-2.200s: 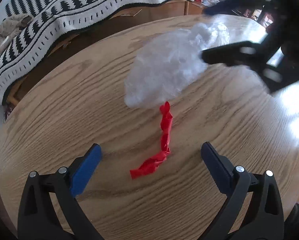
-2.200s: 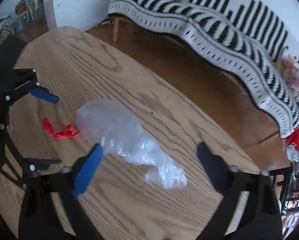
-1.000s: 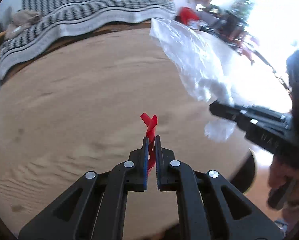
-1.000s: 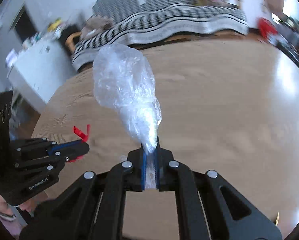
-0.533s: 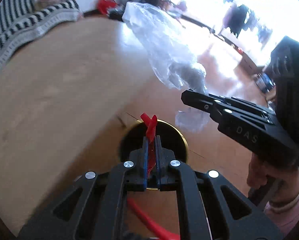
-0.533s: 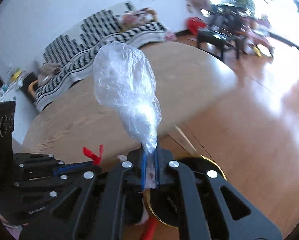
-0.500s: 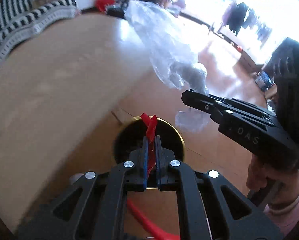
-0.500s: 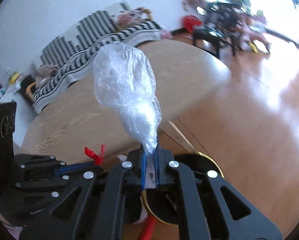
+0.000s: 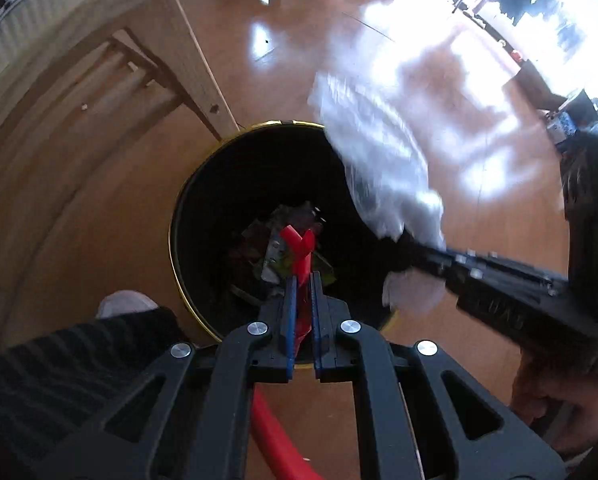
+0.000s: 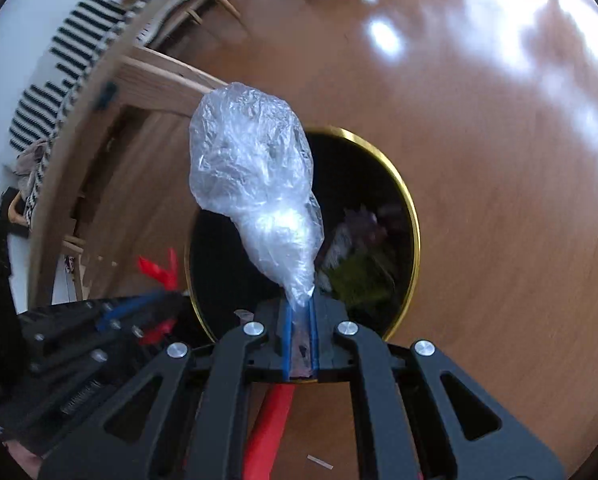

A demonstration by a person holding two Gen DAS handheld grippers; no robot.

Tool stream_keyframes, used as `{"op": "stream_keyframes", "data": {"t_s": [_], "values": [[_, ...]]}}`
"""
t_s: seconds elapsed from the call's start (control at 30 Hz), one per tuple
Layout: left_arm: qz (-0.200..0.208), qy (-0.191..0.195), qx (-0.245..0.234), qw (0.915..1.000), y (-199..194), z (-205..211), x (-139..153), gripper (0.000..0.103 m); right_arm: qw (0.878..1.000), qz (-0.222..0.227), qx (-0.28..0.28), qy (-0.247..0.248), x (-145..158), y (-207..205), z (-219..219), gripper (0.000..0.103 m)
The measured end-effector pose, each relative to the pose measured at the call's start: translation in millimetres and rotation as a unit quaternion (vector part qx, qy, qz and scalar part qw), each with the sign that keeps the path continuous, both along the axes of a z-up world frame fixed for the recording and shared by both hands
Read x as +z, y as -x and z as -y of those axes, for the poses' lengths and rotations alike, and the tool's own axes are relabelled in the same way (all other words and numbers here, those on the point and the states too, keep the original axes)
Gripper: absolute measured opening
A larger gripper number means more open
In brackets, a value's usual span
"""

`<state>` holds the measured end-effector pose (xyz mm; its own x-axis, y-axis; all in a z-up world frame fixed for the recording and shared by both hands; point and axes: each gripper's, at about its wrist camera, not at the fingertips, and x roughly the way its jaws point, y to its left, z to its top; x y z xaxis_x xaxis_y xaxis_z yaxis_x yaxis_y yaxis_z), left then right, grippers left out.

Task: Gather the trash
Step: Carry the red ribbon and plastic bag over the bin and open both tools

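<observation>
My left gripper is shut on a twisted red wrapper and holds it over the mouth of a black bin with a gold rim. My right gripper is shut on a crumpled clear plastic bag and holds it above the same bin. The bag and right gripper show blurred at the right of the left wrist view. The red wrapper and left gripper show at the left of the right wrist view. Trash lies in the bin's bottom.
The wooden table's edge and legs stand to the left of the bin. The bin stands on a shiny wooden floor. A red rod runs below the grippers. A striped blanket lies beyond the table.
Both grippers have moved off the table and tilted down over the bin, each still holding its piece. The bin now fills the middle of both views.
</observation>
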<state>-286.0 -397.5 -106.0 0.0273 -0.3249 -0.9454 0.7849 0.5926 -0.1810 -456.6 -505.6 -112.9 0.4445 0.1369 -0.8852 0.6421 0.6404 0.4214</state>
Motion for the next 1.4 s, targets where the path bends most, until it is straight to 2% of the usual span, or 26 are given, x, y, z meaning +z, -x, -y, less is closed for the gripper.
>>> {"op": "stream_keyframes", "data": {"t_s": [0.3, 1.4], "values": [[0.002, 0.002, -0.021, 0.9998, 15, -1, -2, 0.005, 1.000, 0.001, -0.005, 0.020, -3, 2, -3, 0.007], [-0.004, 0.001, -0.026, 0.9997, 22, 0, 0, 0.005, 1.000, 0.008, 0.019, 0.011, -6, -4, 4, 0.007]]}}
